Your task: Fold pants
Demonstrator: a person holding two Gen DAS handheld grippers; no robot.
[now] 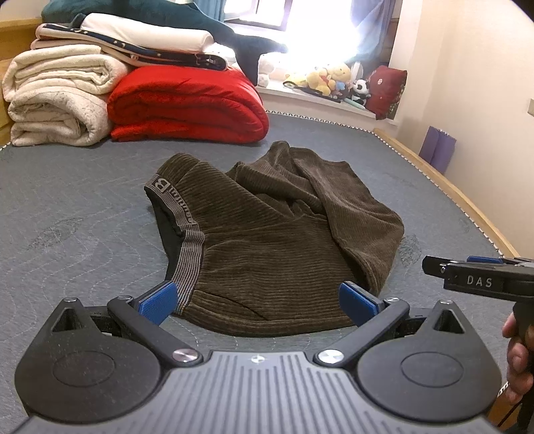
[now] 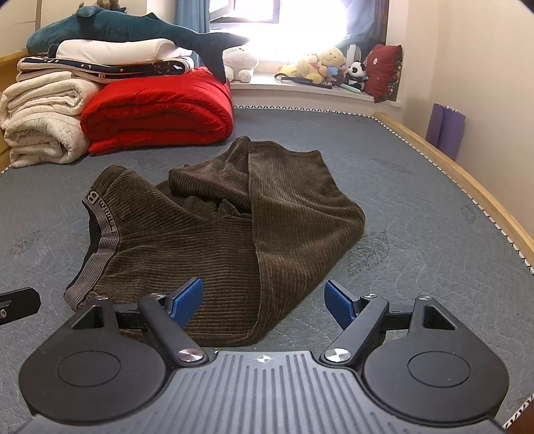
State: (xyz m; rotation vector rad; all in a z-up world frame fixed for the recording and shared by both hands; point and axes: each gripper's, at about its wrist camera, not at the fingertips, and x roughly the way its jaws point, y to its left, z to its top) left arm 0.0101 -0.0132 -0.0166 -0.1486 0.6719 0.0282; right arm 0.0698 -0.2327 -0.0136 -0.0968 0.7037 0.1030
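**A:** ok so what am I looking at, big stuff first?

**B:** I'm on the rig feed. Grey quilted mattress (image 2: 417,207) fills both views, wooden bed rail (image 2: 467,180) down the right side. At the far end there's a folded red blanket (image 2: 160,110) next to a stack of cream blankets (image 2: 40,117), with a plush shark (image 2: 133,30) lying on top of the pile. Stuffed toys (image 2: 320,68) on the windowsill.

**A:** and the pants?

**B:** Brown corduroy pants (image 2: 207,240), mid-mattress, crumpled, legs bunched over toward the far right. The grey striped waistband (image 1: 190,253) runs down the left side toward me.

**A:** where are your grippers relative to them?

**B:** Left gripper (image 1: 258,302) sits right at the near edge of the pants, spread wide. Its left blue pad is by the waistband's near end, the right pad at the near right corner of the fabric. I can't tell if either pad touches. Right gripper (image 2: 265,302) is also splayed apart, holding nothing: left pad over the near hem, right pad over bare mattress just beside the cloth. From the left camera I catch a hand (image 1: 517,354) gripping its handle.
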